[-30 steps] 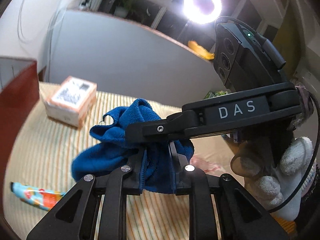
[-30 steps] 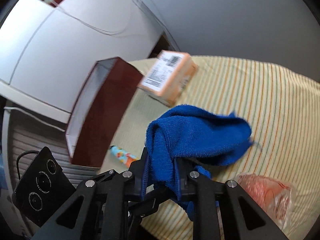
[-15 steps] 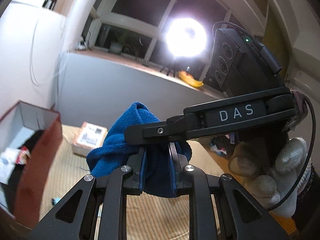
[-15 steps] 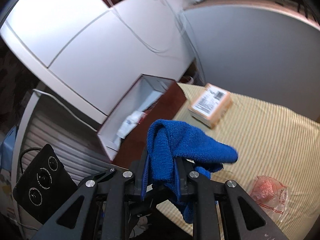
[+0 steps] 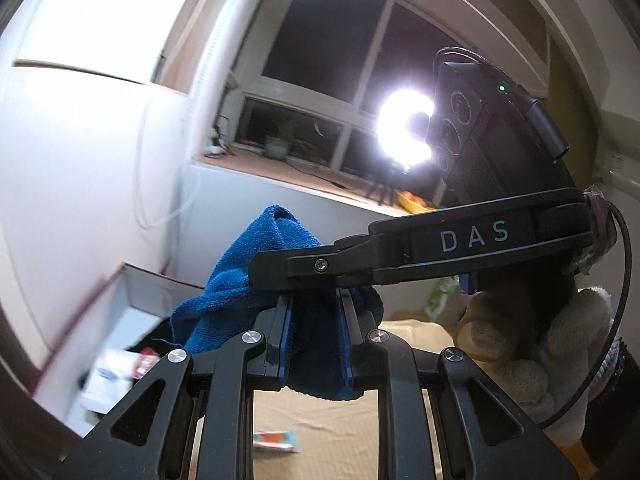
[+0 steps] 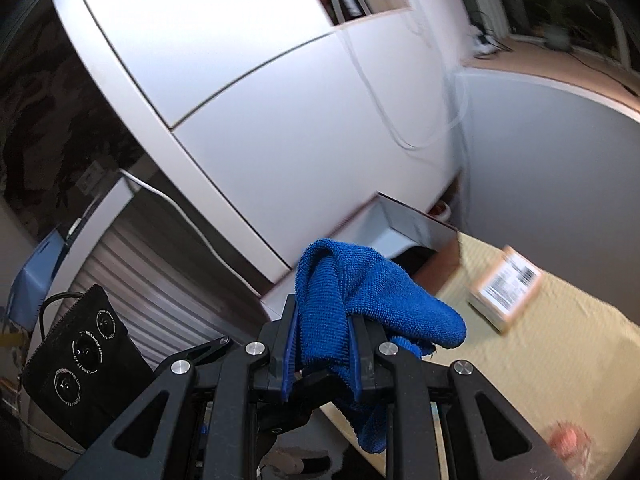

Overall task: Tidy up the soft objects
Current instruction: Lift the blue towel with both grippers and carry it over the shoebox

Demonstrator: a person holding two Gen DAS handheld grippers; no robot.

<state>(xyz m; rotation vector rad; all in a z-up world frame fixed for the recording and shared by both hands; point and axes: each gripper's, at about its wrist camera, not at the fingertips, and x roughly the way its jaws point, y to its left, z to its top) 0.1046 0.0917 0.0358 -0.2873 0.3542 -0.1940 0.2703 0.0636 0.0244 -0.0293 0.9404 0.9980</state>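
A blue terry cloth (image 5: 248, 280) hangs bunched in the air, pinched by both grippers at once. My left gripper (image 5: 314, 334) is shut on it. My right gripper (image 6: 324, 340) is shut on it too, crossing in front of the left wrist view as a black bar marked DAS (image 5: 472, 238). The cloth (image 6: 360, 300) is lifted well above the striped yellow table (image 6: 560, 360). A dark red open box (image 5: 120, 320) with white inside and some items in it stands to the left, below the cloth; it also shows in the right wrist view (image 6: 416, 224).
A tan cardboard parcel (image 6: 506, 286) lies on the table beyond the box. A small colourful packet (image 5: 276, 440) lies below the cloth. A pink bagged item (image 6: 568, 440) is at the near right. White cabinets and a bright ring light (image 5: 404, 128) stand behind.
Both grippers have risen and tilted upward with the cloth, lifting it off the table. The open box has come into view below and to the left of the cloth.
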